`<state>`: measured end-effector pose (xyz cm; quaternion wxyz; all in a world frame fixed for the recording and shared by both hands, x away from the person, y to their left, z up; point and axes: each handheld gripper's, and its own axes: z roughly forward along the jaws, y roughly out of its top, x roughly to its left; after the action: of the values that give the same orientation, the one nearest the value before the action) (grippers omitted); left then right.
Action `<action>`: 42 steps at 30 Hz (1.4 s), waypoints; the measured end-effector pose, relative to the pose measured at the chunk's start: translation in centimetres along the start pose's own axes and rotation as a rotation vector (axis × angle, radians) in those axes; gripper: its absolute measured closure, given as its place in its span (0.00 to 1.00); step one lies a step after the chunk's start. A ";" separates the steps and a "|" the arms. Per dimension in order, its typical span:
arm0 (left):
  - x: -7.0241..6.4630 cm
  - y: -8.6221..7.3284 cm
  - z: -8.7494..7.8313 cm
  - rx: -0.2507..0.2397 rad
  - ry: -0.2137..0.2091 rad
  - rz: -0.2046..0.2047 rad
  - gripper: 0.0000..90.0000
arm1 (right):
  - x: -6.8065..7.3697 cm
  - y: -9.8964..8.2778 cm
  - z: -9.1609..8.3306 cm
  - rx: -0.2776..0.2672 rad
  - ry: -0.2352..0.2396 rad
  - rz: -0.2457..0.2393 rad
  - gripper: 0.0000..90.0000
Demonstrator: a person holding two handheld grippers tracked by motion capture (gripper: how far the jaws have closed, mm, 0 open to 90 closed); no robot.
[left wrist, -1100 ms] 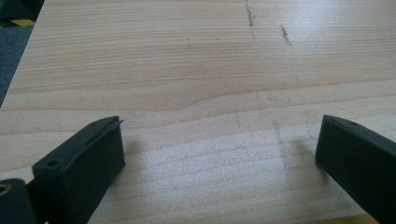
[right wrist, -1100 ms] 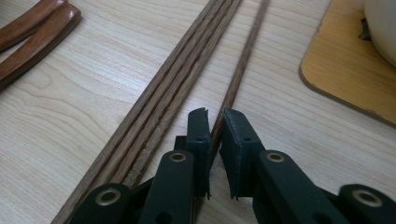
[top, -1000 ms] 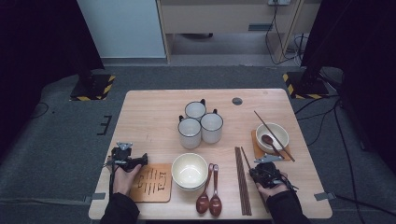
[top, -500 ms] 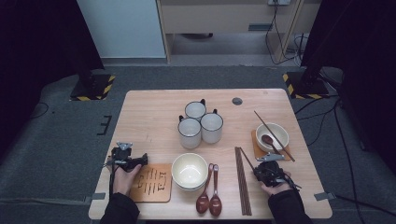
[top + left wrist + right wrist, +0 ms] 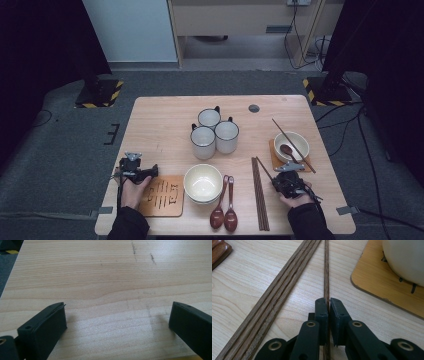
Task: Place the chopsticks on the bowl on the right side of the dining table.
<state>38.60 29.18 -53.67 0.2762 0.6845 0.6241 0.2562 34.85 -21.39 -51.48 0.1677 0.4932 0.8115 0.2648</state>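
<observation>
The right gripper (image 5: 328, 305) has its jaws pinched tight on a single chopstick (image 5: 326, 270), which lies on the table (image 5: 160, 125) just beside the bundle of chopsticks (image 5: 279, 293) and runs forward between the jaws toward the far bowl. Compared with a second ago the jaws have drawn in only a shade and then settled, and the hand has not shifted, so the grip looks freshly made and the stick not yet lifted (its length lies flat against the wood in the right gripper view). In the high view the right gripper (image 5: 289, 181) sits at the near end of that loose chopstick (image 5: 263, 169), close to the coaster (image 5: 273, 150) under the bowl with the spoon (image 5: 292, 146). The left gripper (image 5: 117, 322) rests with its jaws spread wide over bare table, holding nothing, beside the empty coaster (image 5: 162, 196). My reading is that the pick-up is secured and raising the stick comes next; a thin round stick may roll or pivot in the pads.
</observation>
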 end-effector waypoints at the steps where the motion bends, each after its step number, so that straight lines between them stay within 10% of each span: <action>1: 0.0 0.0 0.0 0.000 0.000 0.000 0.00 | 0.0 0.0 0.0 -0.001 -0.002 -0.001 0.94; 23: 0.0 0.0 0.0 0.000 0.000 0.000 0.00 | -0.2 -1.1 -2.4 -0.087 0.005 0.032 0.86; 42: 0.0 0.0 0.0 0.000 0.000 0.000 0.00 | 0.1 -2.0 -2.0 -0.032 0.005 0.021 0.87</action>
<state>38.59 29.18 -53.66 0.2761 0.6845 0.6242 0.2561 32.27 -22.60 -51.06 0.1707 0.4985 0.8023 0.2805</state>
